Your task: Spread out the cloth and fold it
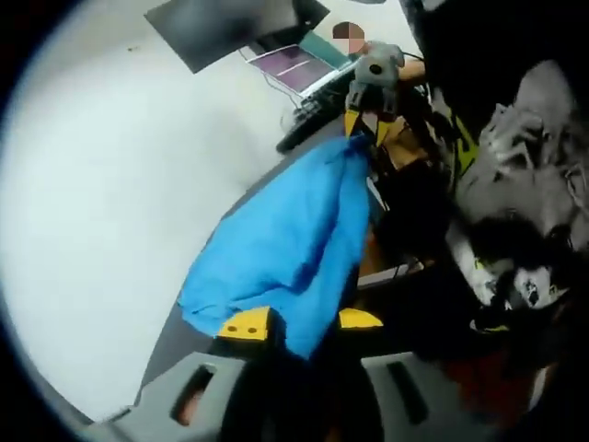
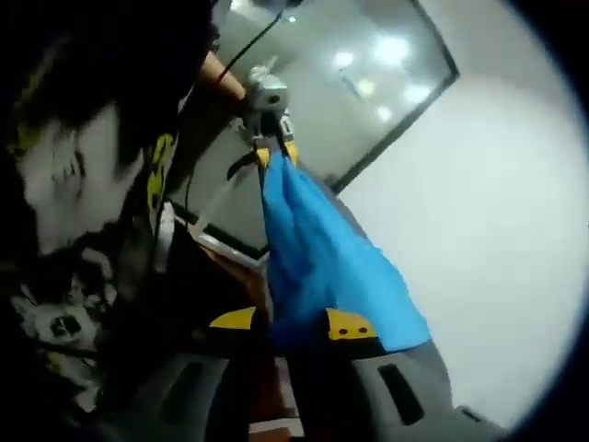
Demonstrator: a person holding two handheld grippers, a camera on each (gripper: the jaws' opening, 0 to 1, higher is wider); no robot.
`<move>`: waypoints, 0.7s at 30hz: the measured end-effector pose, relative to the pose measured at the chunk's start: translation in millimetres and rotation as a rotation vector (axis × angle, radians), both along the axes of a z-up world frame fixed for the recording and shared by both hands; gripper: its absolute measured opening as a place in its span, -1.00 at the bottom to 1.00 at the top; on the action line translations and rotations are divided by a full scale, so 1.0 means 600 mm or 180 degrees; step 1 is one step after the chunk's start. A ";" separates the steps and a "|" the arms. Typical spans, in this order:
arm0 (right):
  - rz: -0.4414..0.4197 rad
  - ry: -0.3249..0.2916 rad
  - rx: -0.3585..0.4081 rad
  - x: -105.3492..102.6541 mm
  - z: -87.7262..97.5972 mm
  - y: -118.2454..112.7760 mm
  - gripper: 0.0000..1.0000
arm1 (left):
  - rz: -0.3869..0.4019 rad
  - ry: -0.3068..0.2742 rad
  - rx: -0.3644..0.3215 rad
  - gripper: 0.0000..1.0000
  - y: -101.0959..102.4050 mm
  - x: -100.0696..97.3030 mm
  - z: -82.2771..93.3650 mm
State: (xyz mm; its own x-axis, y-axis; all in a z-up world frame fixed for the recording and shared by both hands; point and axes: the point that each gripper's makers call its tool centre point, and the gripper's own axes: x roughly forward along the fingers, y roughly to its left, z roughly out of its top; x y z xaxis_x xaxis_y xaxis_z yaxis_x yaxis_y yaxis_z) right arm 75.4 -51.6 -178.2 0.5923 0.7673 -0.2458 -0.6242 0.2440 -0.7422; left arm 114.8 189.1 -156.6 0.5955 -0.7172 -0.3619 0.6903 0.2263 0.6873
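The blue cloth (image 1: pixel 294 244) hangs stretched in the air between the two tongs, held up at two ends. In the left gripper view it runs from the left tongs (image 1: pixel 301 324) away to the right tongs (image 1: pixel 366 122), broad and bunched at the near end and narrowing to a point at the far one. The left tongs' yellow-tipped jaws stand close together with the cloth pinched between them. In the right gripper view the same cloth (image 2: pixel 317 253) rises from the right tongs (image 2: pixel 293 322), whose jaws are likewise nipped on its edge, up to the left tongs (image 2: pixel 274 152) at the far end.

The left gripper view alone takes in a pale bench (image 1: pixel 101 212) to the left of its tongs, a laptop (image 1: pixel 294 66) with a purple screen beyond the far tongs, and a dark panel (image 1: pixel 230 23) past it. The right gripper view alone has a large glass pane (image 2: pixel 340 83) with ceiling lights reflected in it, behind the far tongs, and a pale surface (image 2: pixel 497 230) to the right of its own tongs.

A person's dark patterned clothing (image 1: pixel 525 157) takes up the right of the left gripper view; it (image 2: pixel 83 166) lies left of the tongs in the right gripper view. How the cloth's lower edge hangs is hidden behind the near jaws in both views, and the clutter beside the clothing is too dark to make out.
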 end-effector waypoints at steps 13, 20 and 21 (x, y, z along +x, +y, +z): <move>-0.0121 0.0240 0.0959 0.006 0.129 -0.044 -0.99 | 0.0333 0.0430 -0.0992 -1.00 -0.010 0.030 0.105; -0.0093 -0.0094 0.0806 -0.007 0.210 -0.037 -0.99 | 0.0454 0.0176 -0.1215 -1.00 -0.002 0.022 0.183; -0.0093 -0.0118 0.0832 -0.006 0.220 -0.036 -0.99 | 0.0458 0.0158 -0.1227 -1.00 -0.003 0.021 0.187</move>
State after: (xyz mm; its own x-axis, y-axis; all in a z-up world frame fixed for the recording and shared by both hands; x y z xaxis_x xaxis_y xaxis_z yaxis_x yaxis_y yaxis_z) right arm 71.7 -73.3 -46.3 0.6200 0.7843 -0.0193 -0.5875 0.4479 -0.6740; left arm 127.5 187.2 -44.4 0.6882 -0.7165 -0.1140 0.6630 0.5573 0.4999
